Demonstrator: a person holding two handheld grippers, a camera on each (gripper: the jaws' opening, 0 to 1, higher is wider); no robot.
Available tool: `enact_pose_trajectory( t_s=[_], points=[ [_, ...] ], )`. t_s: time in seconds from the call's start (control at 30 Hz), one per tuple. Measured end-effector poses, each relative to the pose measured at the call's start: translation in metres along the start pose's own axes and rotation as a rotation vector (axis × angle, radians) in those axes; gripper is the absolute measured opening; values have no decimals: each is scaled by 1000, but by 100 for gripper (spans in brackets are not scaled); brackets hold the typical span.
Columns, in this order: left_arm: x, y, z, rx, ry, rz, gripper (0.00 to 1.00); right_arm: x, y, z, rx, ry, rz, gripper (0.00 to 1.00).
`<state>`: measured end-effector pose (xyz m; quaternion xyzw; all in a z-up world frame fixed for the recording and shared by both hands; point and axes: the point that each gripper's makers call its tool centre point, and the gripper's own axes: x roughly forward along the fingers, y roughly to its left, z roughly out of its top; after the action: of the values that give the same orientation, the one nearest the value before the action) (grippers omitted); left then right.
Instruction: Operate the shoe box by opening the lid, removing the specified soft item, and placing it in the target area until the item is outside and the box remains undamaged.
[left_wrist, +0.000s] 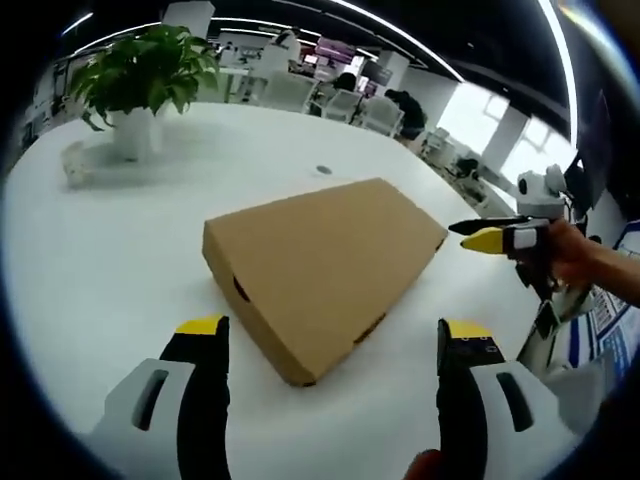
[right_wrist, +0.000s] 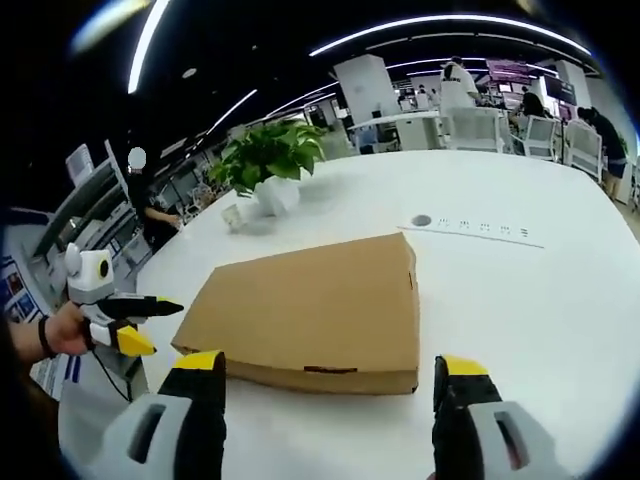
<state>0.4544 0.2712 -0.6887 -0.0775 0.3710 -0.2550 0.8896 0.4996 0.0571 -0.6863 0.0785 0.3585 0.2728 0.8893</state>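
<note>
Left gripper view: closed shoe box (left_wrist: 325, 270) on table (left_wrist: 120, 270), potted plant (left_wrist: 140, 85) behind; both tools wide.

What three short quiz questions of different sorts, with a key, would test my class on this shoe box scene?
1. True or false: the lid of the shoe box is shut.
2. Which stands on the white table beyond the box? A) a potted plant B) a kettle C) a stack of books
3. Fill in: the fingers of the left gripper are spread ____, with nothing between them.

Key: 1 true; 2 A; 3 open. The right gripper is open too, and neither touches the box.
</note>
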Motion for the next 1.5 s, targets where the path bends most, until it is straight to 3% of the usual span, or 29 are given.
enact_pose_trajectory(
  t_s=[0.37, 0.7, 0.77, 0.83, 0.87, 1.1, 1.27, 1.5],
  points=[
    [24, 12, -3, -22, 52, 21, 85, 23, -14, 5, 39, 34, 3, 79],
    [37, 15, 1, -44, 83, 12, 82, 39, -11, -2, 55, 57, -2, 76],
    [37, 16, -1, -34, 91, 14, 81, 40, -12, -4, 35, 66, -15, 75],
    [37, 18, -2, -28, 96, 18, 78, 40, -19, -10, -106, 108, -47, 70],
    [39, 19, -4, -22, 106, 20, 78, 40, -13, -8, -21, 92, -35, 70],
    [44, 17, -7, -45, 120, 11, 78, 39, -15, -8, -29, 101, -39, 70],
    [44, 18, -6, -23, 117, 4, 78, 32, -6, -12, -26, 102, -53, 70],
    [42, 18, -7, 17, 162, -32, 78, 28, -4, -18, 23, 117, -89, 69]
  ],
)
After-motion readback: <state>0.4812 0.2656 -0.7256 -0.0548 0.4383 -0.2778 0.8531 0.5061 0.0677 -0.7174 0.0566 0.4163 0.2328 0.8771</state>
